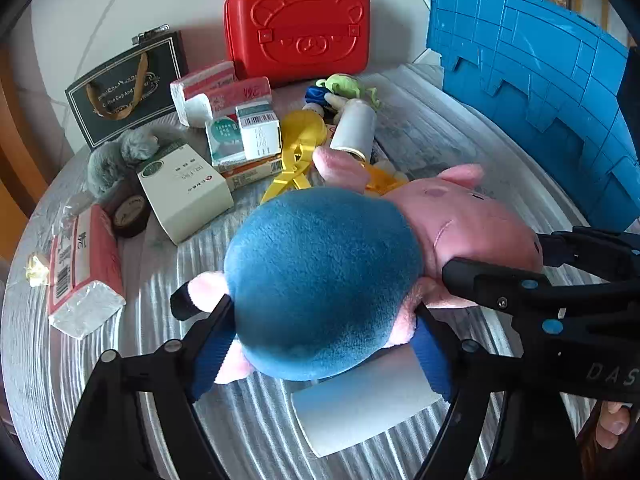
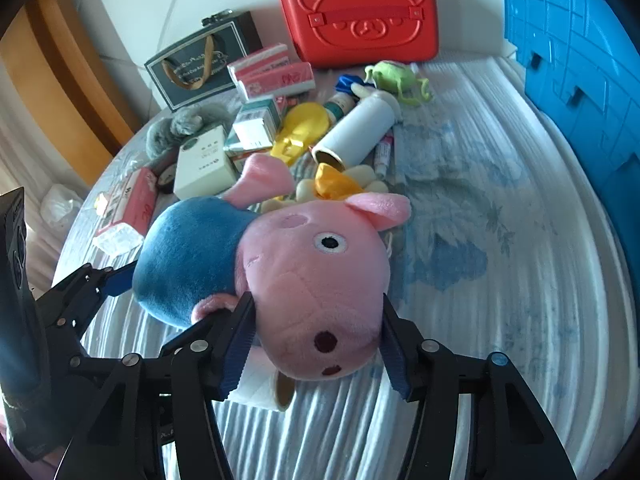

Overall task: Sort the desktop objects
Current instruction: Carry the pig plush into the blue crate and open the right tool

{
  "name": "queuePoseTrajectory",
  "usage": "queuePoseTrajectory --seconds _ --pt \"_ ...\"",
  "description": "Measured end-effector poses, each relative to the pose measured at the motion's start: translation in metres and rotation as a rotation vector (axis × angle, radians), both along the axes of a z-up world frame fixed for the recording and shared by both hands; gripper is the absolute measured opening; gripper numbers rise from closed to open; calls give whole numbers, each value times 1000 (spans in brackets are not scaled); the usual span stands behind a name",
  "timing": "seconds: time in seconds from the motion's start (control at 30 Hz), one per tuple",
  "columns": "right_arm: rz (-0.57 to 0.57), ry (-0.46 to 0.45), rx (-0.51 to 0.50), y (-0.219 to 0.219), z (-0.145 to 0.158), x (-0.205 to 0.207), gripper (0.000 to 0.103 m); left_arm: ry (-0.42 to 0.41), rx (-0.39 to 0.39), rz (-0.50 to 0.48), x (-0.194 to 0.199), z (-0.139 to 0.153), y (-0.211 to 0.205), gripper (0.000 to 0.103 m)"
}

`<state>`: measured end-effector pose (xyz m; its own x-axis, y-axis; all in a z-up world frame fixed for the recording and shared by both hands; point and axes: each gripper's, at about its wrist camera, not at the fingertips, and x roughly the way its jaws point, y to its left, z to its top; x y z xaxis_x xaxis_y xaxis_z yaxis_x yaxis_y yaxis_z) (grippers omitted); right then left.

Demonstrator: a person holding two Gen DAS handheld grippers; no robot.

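Nearest the lens in both views: the pig plush (image 2: 304, 280), pink head and blue body, held off the round table (image 1: 460, 136) btwn both grippers. Left gripper (image 1: 324, 332) pinches the blue body at its lower end, blue pads pressed into the fabric on either side, legs poking out by the pads. Right gripper (image 2: 316, 344) clamps the snout end of the head, fingers squeezing both cheeks. A toilet roll (image 1: 360, 404) lies on the cloth right under the plush.

Rest of the clutter sits further back, well apart from the toy: boxes, tissue packs (image 1: 86, 272), a white tube (image 2: 360, 132), a yellow toy (image 2: 300, 128), a green toy (image 2: 394, 78), a grey fluffy thing (image 1: 120, 156). Red bear case (image 1: 298, 32) stands closed at the far edge; blue crate (image 1: 540, 92) is on the right, its inside not visible.

Likely step: carrying the plush to its bin, prob the crate. To do it well: keep both grips even so the soft body doesn't slip or stretch, move both hands together w/o twisting, lift clear of the roll and the crate wall before lowering, release only once it's inside.
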<state>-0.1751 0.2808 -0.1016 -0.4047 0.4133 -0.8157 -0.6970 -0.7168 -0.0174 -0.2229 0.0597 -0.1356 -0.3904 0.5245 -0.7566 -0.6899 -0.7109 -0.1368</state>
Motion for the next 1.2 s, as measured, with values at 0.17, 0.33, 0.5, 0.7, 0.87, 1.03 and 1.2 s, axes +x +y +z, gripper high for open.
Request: queuePoseTrajectory --seconds 0.17,0.33,0.5,0.7,0.87,1.03,1.2 --pt "25 31 38 -14 20 -1 53 55 27 8 6 22 -11 81" --pt "30 68 82 -29 49 -1 53 110 59 -7 10 55 -22 81" --pt "37 103 125 -42 86 -2 53 160 91 -33 13 92 -31 81" --pt "32 134 186 -59 130 5 53 211 135 -44 24 133 -37 81" --pt "20 166 263 -70 172 21 53 266 194 -65 37 176 -32 81" --pt "-2 192 336 -70 213 48 53 323 246 -94 58 223 -12 81" --pt "-26 225 411 -55 257 94 53 390 299 -129 93 266 33 81"
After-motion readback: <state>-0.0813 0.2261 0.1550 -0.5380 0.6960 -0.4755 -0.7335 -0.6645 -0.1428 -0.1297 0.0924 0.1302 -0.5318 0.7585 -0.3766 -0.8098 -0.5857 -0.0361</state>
